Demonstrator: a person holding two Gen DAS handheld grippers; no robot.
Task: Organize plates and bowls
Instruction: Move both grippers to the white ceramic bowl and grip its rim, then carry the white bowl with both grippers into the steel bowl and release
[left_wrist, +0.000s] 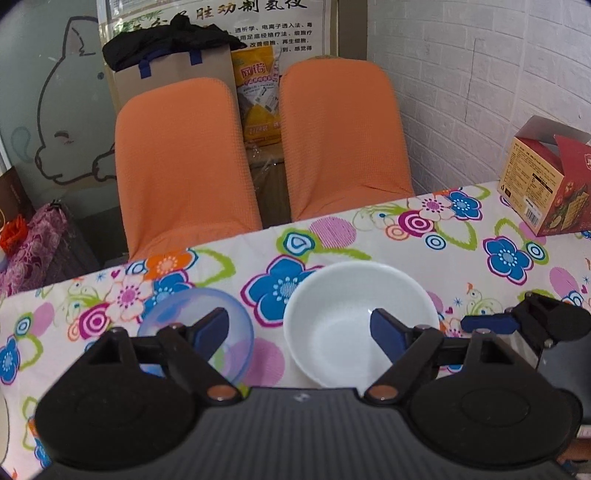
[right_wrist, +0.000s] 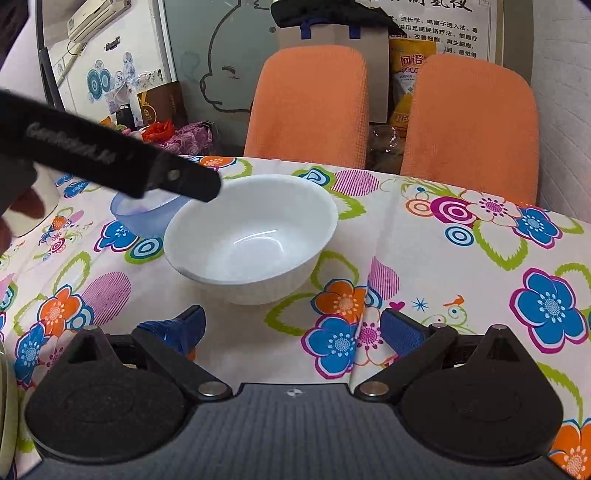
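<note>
Left wrist view: the left gripper (left_wrist: 301, 326) hangs over the table with its blue-padded fingers (left_wrist: 388, 332) spread wide and holding nothing. The round white ceramic bowl (left_wrist: 360, 321) stands upright on the flower-patterned tablecloth (left_wrist: 461, 251), its left rim between the fingers and the right finger over its hollow; contact cannot be judged. The shallow translucent blue plastic bowl (left_wrist: 195, 332) lies just left of the white bowl, under the left finger. A red printed cardboard carton (left_wrist: 546, 184) stands at the far right of the table; its small print is unreadable. Two orange fabric-covered chair backs (left_wrist: 184, 162) stand beyond the far edge, and a white wall poster with Chinese characters (left_wrist: 273, 22) hangs behind.

Right wrist view: the right gripper (right_wrist: 291, 328) is likewise open and empty, its fingers apart near the table, with the white bowl farther off and clear of them. The left gripper's black body crosses the upper left, bearing grey lettering too blurred to read with certainty.
</note>
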